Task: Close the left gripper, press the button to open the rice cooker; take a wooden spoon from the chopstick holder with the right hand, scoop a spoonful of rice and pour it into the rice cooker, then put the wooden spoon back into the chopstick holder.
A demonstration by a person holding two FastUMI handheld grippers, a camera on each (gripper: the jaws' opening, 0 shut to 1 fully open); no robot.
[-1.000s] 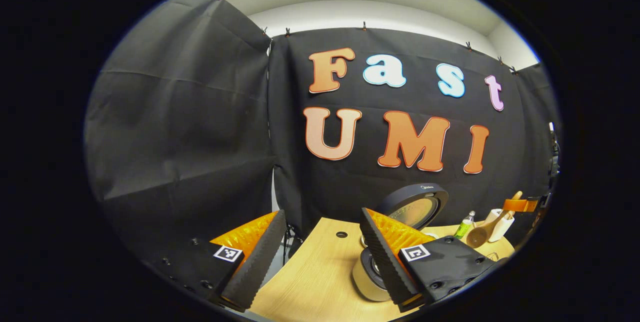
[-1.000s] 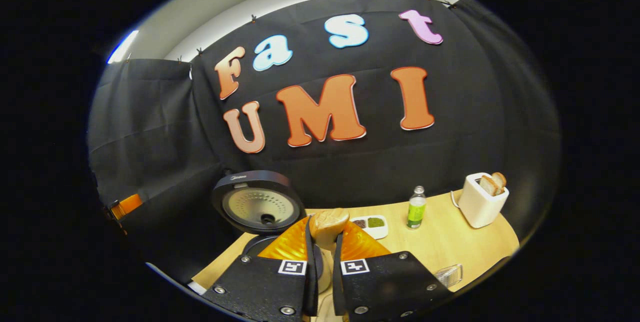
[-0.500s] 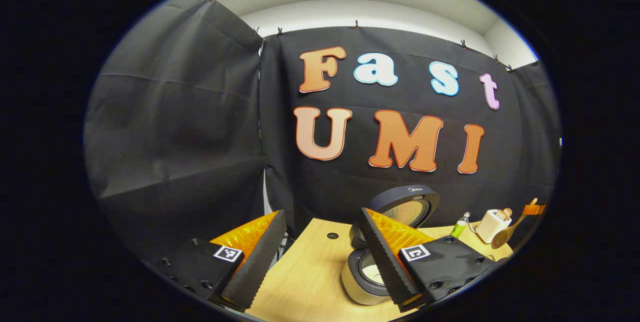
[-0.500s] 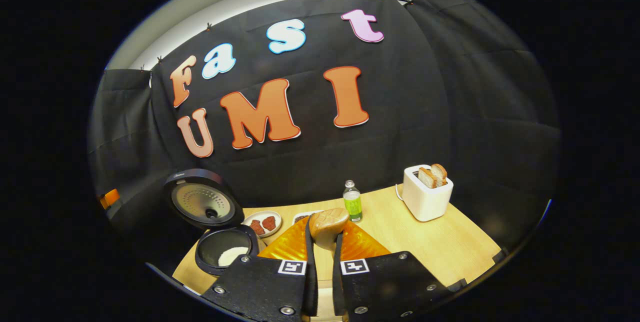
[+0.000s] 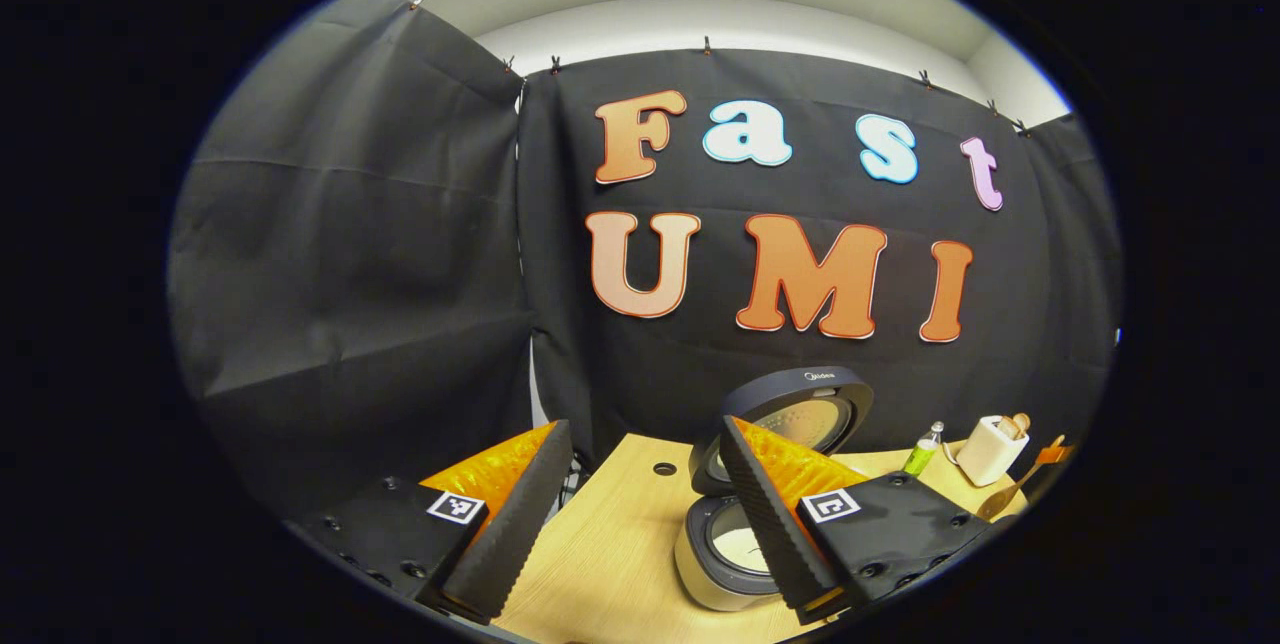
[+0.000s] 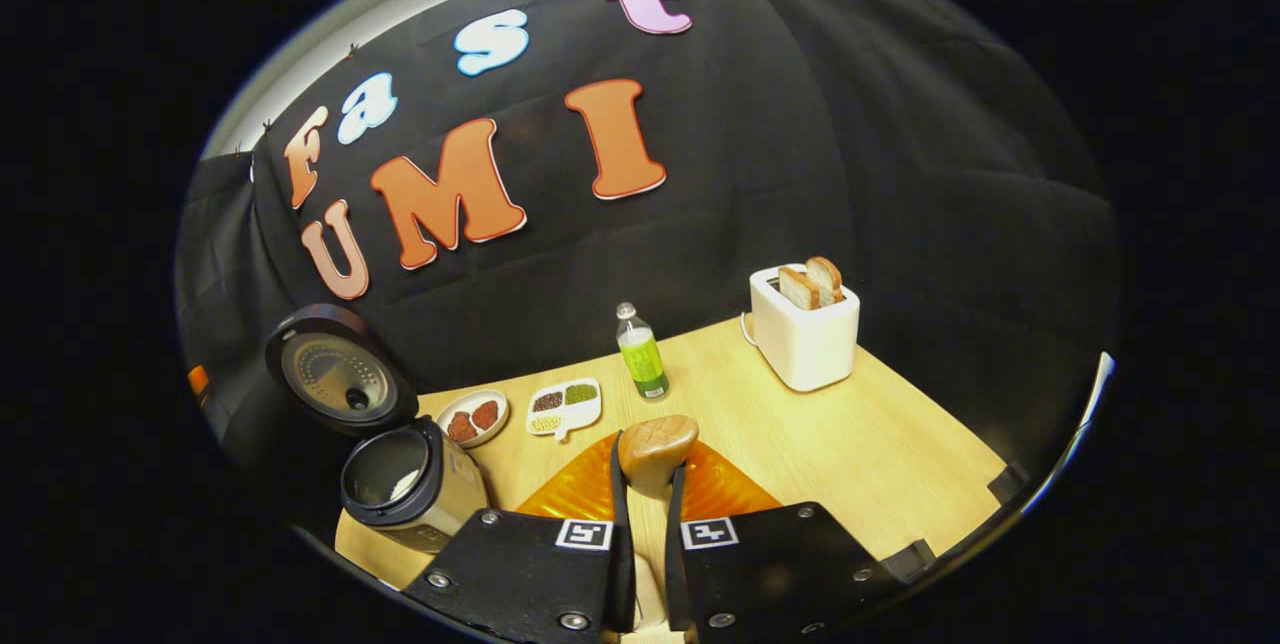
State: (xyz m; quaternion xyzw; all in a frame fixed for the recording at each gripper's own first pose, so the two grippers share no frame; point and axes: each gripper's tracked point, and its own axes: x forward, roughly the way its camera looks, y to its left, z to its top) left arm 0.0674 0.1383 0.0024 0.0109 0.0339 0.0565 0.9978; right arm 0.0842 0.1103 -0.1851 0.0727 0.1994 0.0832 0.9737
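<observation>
Wooden table (image 6: pixel 860 444) is ringed by black cloth walls. The spoon (image 6: pixel 655 446) is clamped between the right gripper's (image 6: pixel 642 484) fingers, right of the open rice cooker (image 6: pixel 410 479). The left gripper (image 5: pixel 640 514) is held spread wide near the cooker.

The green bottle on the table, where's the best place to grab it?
Probably around the middle of the green bottle, coming in level from the front. It stands upright with bare table on that side, and its body looks round and straight.
</observation>
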